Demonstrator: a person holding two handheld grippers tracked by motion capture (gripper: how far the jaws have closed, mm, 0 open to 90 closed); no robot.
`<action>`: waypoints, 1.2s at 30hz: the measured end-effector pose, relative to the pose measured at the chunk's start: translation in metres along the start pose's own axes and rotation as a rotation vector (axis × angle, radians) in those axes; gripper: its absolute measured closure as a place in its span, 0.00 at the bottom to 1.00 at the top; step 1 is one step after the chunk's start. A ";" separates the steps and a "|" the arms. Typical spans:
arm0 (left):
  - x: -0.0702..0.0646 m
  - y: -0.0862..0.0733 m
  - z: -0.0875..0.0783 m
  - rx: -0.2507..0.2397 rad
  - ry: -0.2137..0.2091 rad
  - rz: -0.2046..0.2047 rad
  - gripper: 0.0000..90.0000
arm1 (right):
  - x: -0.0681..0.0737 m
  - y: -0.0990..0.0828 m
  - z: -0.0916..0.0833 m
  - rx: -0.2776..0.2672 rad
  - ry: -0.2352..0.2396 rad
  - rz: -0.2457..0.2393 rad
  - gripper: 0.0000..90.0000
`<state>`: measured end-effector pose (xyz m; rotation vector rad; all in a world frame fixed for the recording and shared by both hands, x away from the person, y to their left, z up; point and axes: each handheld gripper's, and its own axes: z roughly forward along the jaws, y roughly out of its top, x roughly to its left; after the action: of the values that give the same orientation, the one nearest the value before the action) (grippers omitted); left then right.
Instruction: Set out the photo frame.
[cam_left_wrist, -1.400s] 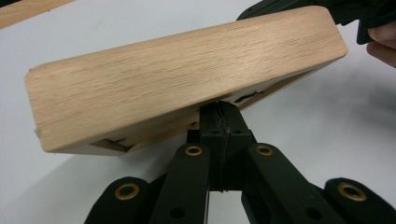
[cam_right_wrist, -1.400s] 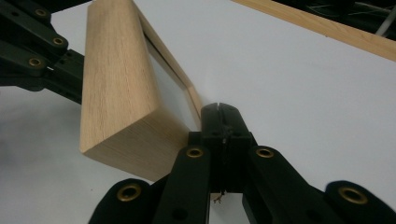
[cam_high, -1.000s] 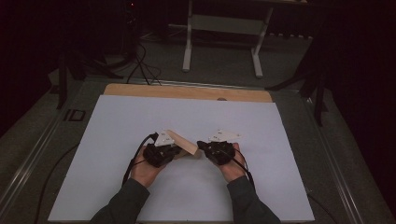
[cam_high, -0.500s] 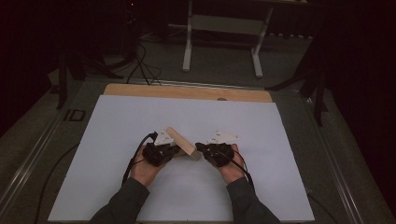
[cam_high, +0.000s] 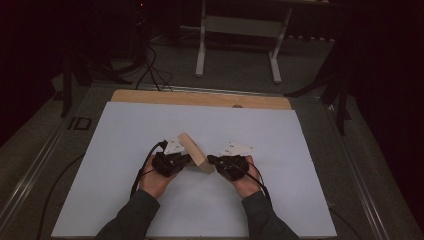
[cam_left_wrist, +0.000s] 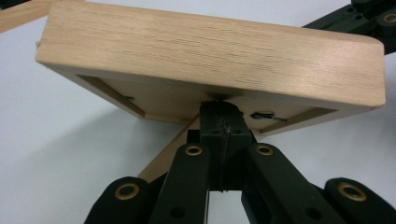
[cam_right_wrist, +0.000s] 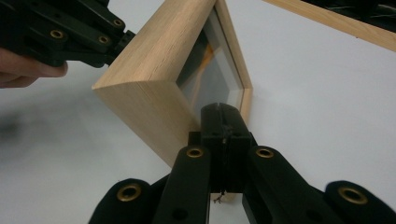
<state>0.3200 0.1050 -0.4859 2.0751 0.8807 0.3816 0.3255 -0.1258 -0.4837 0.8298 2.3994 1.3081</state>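
A light wooden picture frame (cam_high: 196, 152) stands tilted on the white sheet (cam_high: 125, 130), between my two grippers. My left gripper (cam_high: 186, 159) is shut, its tips pressed to the frame's recessed back (cam_left_wrist: 210, 51) under the top edge. A thin wooden strut (cam_left_wrist: 163, 156) runs down behind the jaws. My left gripper (cam_left_wrist: 219, 109) shows nothing thick between its jaws. My right gripper (cam_high: 211, 160) is shut too, its tips (cam_right_wrist: 223, 112) against the lower front edge by the glass of the frame (cam_right_wrist: 154, 79). The left gripper (cam_right_wrist: 126, 39) touches the frame's far side there.
A wooden board strip (cam_high: 200, 98) borders the sheet's far edge. Beyond it are a white table stand (cam_high: 237, 30) and cables (cam_high: 150, 65) on the floor. Metal rails (cam_high: 350, 165) run along both table sides. A person's hands and dark sleeves come in from below.
The frame stands a little steeper between the grippers than a second ago. Both hands have barely shifted and both grippers stay shut.
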 end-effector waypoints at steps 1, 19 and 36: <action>0.000 0.000 0.000 -0.001 0.000 0.000 1.00 | 0.000 0.000 0.000 0.001 0.002 0.000 1.00; 0.006 -0.002 0.003 -0.020 0.001 -0.027 1.00 | 0.007 -0.001 0.003 0.001 0.037 0.004 1.00; 0.012 -0.004 0.007 -0.034 -0.013 -0.064 1.00 | 0.018 0.002 0.008 0.008 0.050 -0.033 1.00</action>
<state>0.3306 0.1115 -0.4938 2.0110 0.9245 0.3466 0.3159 -0.1088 -0.4856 0.7647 2.4475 1.3220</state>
